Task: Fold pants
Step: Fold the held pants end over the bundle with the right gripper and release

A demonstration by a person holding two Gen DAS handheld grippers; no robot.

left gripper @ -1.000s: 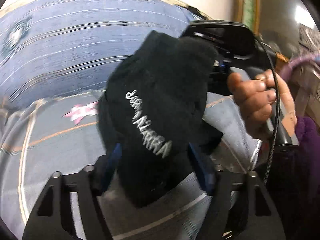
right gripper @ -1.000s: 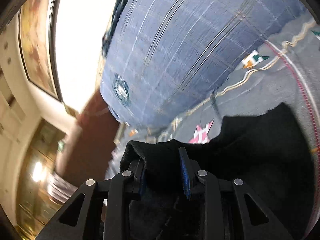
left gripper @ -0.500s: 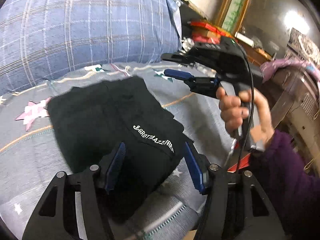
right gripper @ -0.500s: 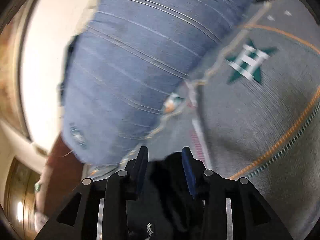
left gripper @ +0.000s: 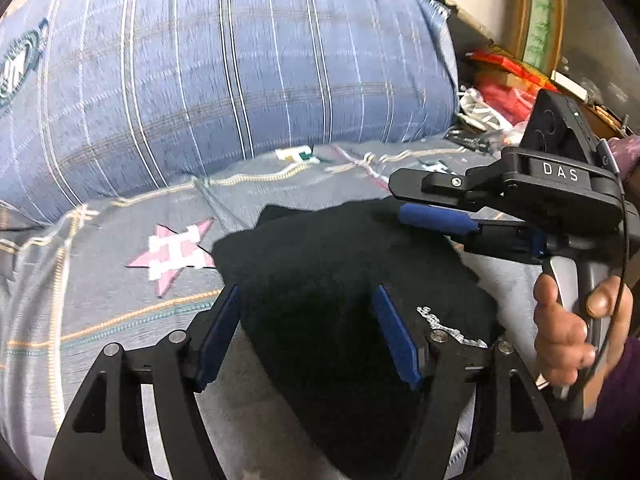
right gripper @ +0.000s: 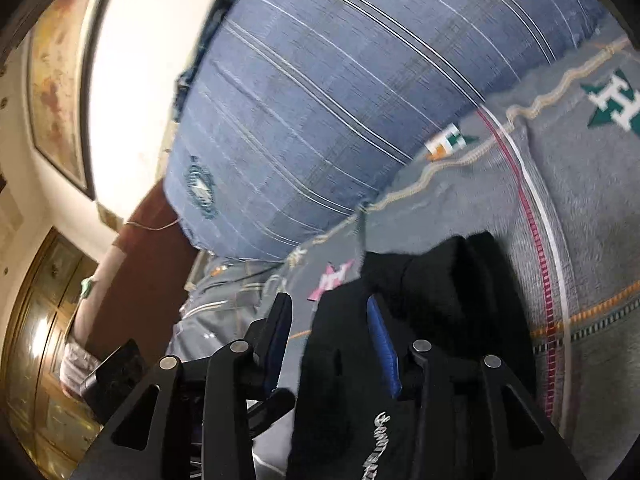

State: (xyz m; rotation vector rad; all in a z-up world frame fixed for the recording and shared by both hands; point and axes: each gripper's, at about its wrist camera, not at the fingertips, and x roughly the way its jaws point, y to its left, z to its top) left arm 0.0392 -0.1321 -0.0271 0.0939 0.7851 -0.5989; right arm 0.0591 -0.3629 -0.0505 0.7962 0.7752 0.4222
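- Left wrist view: the black pants (left gripper: 340, 280) lie folded in a bundle on the grey blanket (left gripper: 100, 280) of the bed.
- The left tool (left gripper: 308, 332) hangs over the near part of the pants. Its two blue pads stand wide apart and are opening more. The dark cloth shows between them, but the pads do not press on it.
- White letters (left gripper: 448, 328) are on the pants, just behind the right-hand finger of that tool.
- A pink star (left gripper: 176, 248) on the blanket sits just to the left of the pants.
- A big blue striped pillow (left gripper: 224, 80) fills the back, behind the pants.
- The right tool (left gripper: 436, 216) is on the right side of this view, above the far edge of the pants. A hand (left gripper: 572, 328) holds its handle.
- Right wrist view: the right tool (right gripper: 328, 328) has its pads partly apart, and they are opening. The edge of the black pants (right gripper: 440, 312) lies between them and under the right-hand pad. I cannot tell if that pad touches the cloth.
- White letters (right gripper: 376, 440) show on the pants low down in this view.
- The grey blanket (right gripper: 592, 220) has a green star (right gripper: 616, 104) on it, well away from the pants.
- The blue pillow (right gripper: 340, 100) is behind the pants here too.
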